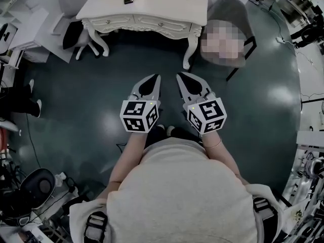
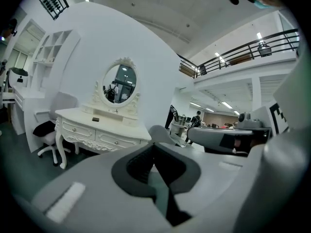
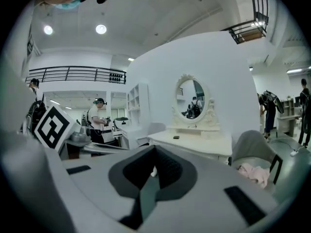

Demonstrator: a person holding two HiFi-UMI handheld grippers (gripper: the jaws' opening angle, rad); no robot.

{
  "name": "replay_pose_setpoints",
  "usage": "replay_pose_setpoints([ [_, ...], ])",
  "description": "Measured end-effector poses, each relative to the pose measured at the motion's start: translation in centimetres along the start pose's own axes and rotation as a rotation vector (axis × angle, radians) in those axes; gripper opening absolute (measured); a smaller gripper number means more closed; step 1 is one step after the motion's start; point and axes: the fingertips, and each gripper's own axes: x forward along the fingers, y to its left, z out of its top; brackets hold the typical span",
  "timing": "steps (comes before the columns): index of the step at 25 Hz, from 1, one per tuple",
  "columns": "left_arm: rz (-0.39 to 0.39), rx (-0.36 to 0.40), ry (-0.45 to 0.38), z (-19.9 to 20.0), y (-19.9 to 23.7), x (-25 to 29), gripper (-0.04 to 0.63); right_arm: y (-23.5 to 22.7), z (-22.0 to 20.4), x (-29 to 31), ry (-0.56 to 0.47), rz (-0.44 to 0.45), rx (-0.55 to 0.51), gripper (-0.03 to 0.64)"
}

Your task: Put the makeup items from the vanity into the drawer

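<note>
Well short of the vanity [image 1: 167, 4], across open floor, the left gripper [image 1: 155, 81] and right gripper [image 1: 181, 80] hang side by side, both clenched with nothing between the jaws. The task looks to be at its very start: this is the approach, with no item picked up and the drawers [image 1: 152, 22] in the vanity's front shut. One small dark item [image 1: 128, 0] lies on the vanity top, near its back edge and just left of its middle. It is too small to say what kind of makeup it is. It sits far ahead of both grippers, a little nearer the left one's line. The next move calls for walking up to the vanity, pulling a drawer open, and spreading one gripper's jaws over the item.
</note>
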Motion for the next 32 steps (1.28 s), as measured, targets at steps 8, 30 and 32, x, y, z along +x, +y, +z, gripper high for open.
replay_pose_setpoints([
  [8, 0.026, -0.028, 0.020, -2.5, -1.2, 0.4, 0.009, 1.0, -2.6, -1.1, 0.031, 0.063, 0.009, 0.008],
  [30, -0.014, -0.010, 0.029, 4.1, 11.4, 11.8, 0.009, -5.8, -0.3, 14.5, 0.038, -0.015, 0.025, 0.008],
  [32, -0.029, 0.000, 0.025, 5.6, 13.4, 13.2, 0.009, -6.7, 0.6, 16.9, 0.022, -0.036, 0.039, 0.008],
])
